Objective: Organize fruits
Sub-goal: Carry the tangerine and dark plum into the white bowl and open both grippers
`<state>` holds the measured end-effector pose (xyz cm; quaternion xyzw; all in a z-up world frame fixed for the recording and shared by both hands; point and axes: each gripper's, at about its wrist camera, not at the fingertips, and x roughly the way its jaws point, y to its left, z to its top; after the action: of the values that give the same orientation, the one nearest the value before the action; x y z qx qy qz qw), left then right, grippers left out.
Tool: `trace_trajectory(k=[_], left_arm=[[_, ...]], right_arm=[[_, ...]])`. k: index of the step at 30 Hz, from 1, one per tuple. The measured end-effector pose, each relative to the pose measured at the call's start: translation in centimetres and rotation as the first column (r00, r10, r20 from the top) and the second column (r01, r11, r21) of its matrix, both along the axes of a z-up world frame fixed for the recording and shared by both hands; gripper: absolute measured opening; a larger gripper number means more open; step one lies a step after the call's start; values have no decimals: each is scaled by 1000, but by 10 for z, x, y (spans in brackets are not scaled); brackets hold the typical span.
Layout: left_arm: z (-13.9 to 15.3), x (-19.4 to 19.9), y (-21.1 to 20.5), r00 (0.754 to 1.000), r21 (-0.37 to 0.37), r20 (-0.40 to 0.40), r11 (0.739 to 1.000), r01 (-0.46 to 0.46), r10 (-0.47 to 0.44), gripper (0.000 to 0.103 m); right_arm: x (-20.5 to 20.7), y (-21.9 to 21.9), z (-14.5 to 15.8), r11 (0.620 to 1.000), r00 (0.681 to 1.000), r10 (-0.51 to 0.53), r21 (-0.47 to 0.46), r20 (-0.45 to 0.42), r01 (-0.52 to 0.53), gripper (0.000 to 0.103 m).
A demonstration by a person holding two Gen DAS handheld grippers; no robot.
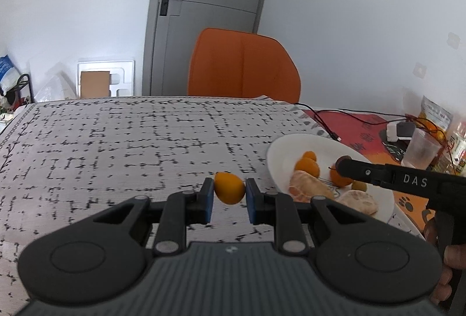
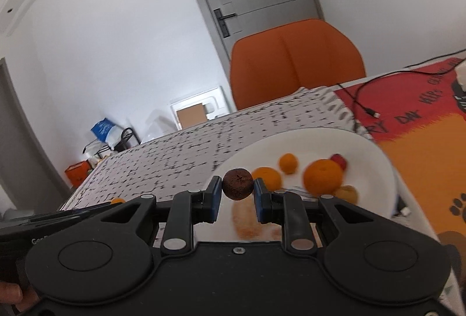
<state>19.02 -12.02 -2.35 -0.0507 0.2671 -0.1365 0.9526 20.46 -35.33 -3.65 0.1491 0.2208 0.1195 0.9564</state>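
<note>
My left gripper [image 1: 229, 190] is shut on a small orange kumquat [image 1: 229, 187], held above the black-and-white patterned tablecloth [image 1: 116, 147], left of the white plate [image 1: 279, 153]. My right gripper [image 2: 237, 189] is shut on a dark brown wrinkled fruit [image 2: 237, 183], held over the near left rim of the white plate [image 2: 375, 153]. On the plate lie a mandarin [image 2: 322, 176], small kumquats [image 2: 288, 162], a reddish fruit [image 2: 338, 160] and peeled mandarin pieces [image 1: 308, 190]. In the left wrist view the right gripper [image 1: 341, 164] reaches in from the right over the plate.
An orange chair [image 1: 243, 65] stands behind the table's far edge. A red and orange mat [image 2: 413, 118] with a black cable [image 2: 361, 100] lies right of the plate. A plastic cup [image 1: 419, 151], a white box and snack bags [image 1: 435, 115] crowd the far right.
</note>
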Motion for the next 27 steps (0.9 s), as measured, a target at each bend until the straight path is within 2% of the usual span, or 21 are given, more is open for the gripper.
trace_trajectory(k=[19, 22, 27], left_arm=[[4, 1, -57, 997, 76, 20, 995, 70, -72, 22], [5, 1, -63, 997, 83, 23, 994, 75, -77, 22], [6, 0, -70, 996, 94, 29, 992, 85, -88, 22]], right_arm=[[1, -44, -20, 996, 999, -44, 76, -15, 45, 23], [3, -44, -19, 996, 999, -34, 82, 2, 34, 29], [1, -49, -18, 995, 999, -35, 94, 16, 33, 29]])
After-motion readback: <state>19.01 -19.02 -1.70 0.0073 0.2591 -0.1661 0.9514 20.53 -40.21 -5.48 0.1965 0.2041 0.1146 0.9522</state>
